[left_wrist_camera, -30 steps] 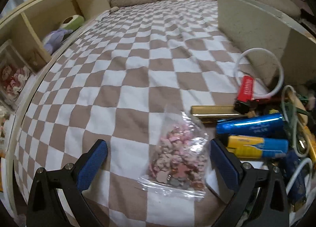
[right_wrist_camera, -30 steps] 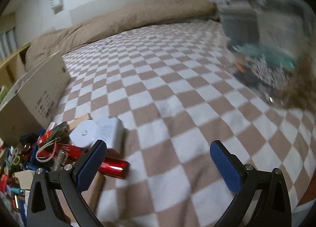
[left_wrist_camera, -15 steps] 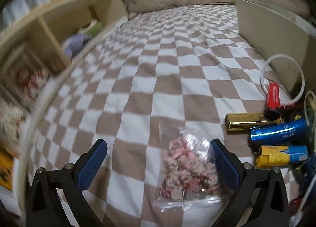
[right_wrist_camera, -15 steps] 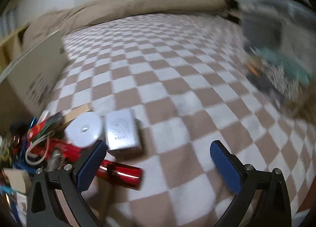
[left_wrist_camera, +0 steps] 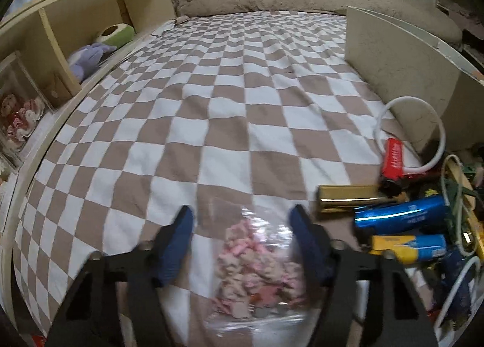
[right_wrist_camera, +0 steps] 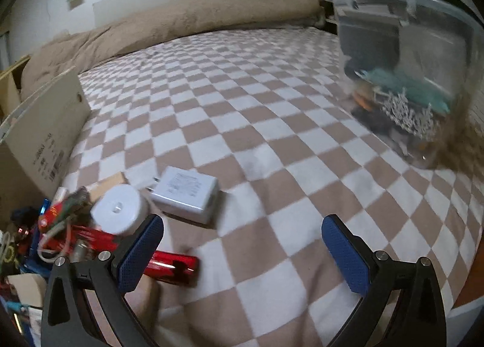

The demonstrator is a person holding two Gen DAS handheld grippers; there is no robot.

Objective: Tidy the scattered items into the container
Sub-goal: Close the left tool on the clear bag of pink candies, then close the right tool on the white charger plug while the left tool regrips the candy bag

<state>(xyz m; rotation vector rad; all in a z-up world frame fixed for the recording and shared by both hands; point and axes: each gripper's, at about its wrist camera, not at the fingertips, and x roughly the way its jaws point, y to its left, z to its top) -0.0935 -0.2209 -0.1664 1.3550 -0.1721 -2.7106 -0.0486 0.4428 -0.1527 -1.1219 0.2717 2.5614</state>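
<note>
The left tongs (left_wrist_camera: 242, 226) are narrowed around a clear bag of pink pieces (left_wrist_camera: 257, 259), one blue pad on each side of it; motion blur hides whether the pads actually press the plastic, so contact is probable but cannot be confirmed. The bag lies on the checkered bedspread (left_wrist_camera: 211, 111). Just to its right sits a pile of scattered items: a gold lighter (left_wrist_camera: 345, 197), a blue lighter (left_wrist_camera: 399, 217) below it, a yellow and blue lighter (left_wrist_camera: 408, 247) lower again, and a red lighter (left_wrist_camera: 393, 161) threaded through a white cable loop (left_wrist_camera: 435, 123). A cardboard panel (left_wrist_camera: 393, 53) stands upright behind the pile, and a wooden shelf (left_wrist_camera: 54, 32) holding plush toys runs along the bed's left edge. The right tongs (right_wrist_camera: 242, 251) are spread wide and hold nothing, hovering above the bedspread. Next to the left pad lies a red metallic lighter (right_wrist_camera: 174, 265); beyond it rest a white round disc (right_wrist_camera: 116, 214) and a white charger (right_wrist_camera: 184, 192), the two just beside each other. The clear plastic container (right_wrist_camera: 423, 53) stands on the bed at far right, well apart from the pile, with several items already inside.
</note>
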